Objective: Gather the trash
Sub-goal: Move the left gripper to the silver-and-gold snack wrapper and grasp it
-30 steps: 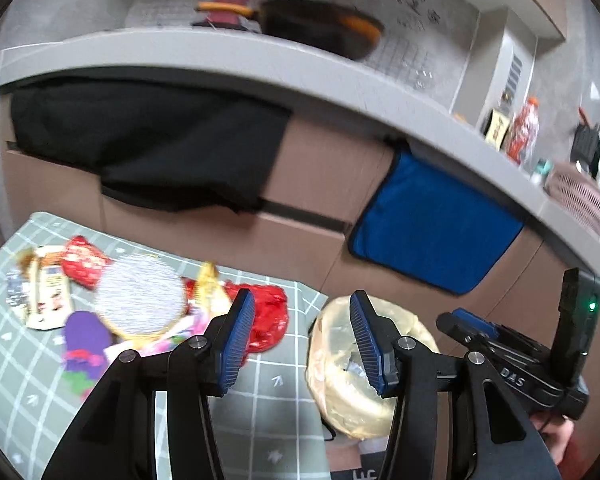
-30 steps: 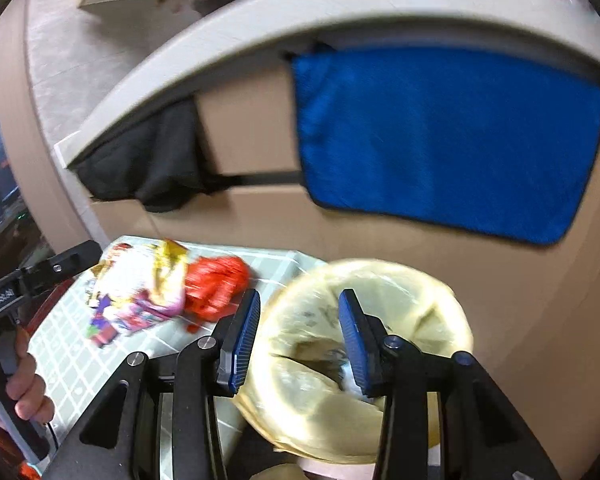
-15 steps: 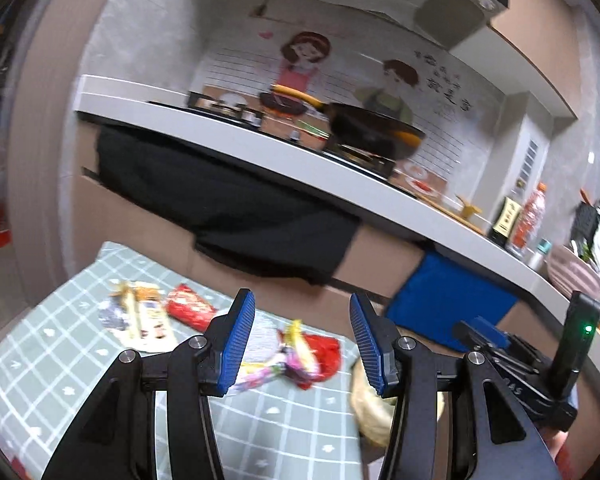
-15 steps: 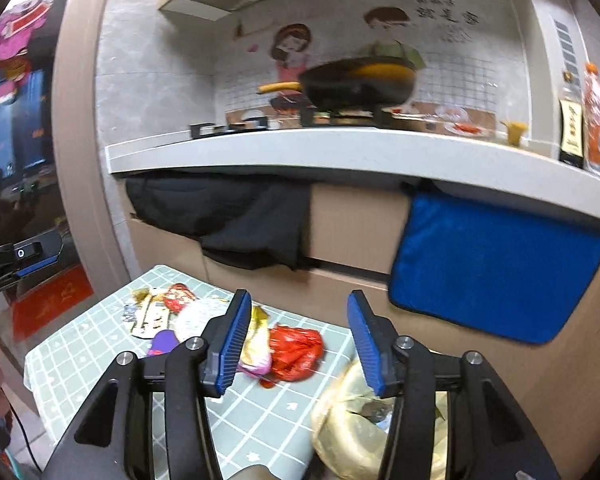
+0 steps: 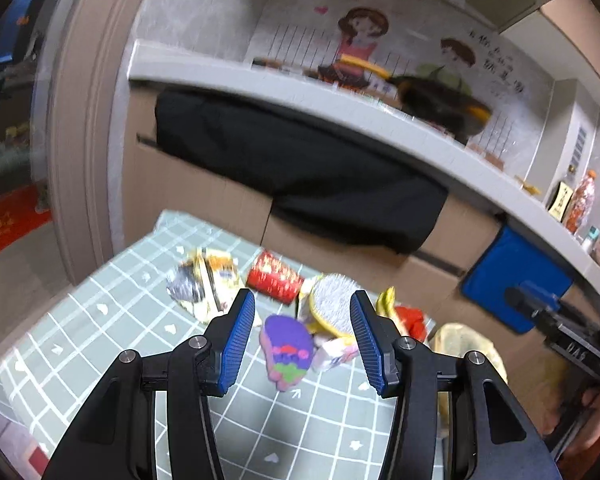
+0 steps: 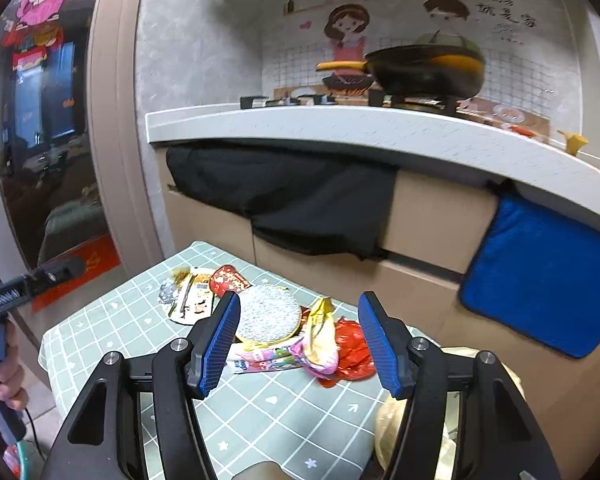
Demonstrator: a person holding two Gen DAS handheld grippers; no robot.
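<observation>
Left gripper (image 5: 302,336) fingers apart, nothing held, purple wrapper (image 5: 287,350) showing between them. Right gripper (image 6: 299,344) also wide apart, empty, above the checked table (image 6: 112,332). Trash pile (image 6: 276,332) sits mid-table: crumpled foil packs, red cup (image 6: 229,279), white-topped bowl (image 6: 268,314). Yellowish bag-lined bin (image 5: 466,344) just off table's right edge. Black cloth (image 6: 300,196) and blue towel (image 6: 540,276) hang behind.

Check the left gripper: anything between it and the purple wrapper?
Nothing visible. The left gripper is open and empty above the table, and the purple wrapper lies uncovered at the near edge of the trash pile, framed between its fingers.
</observation>
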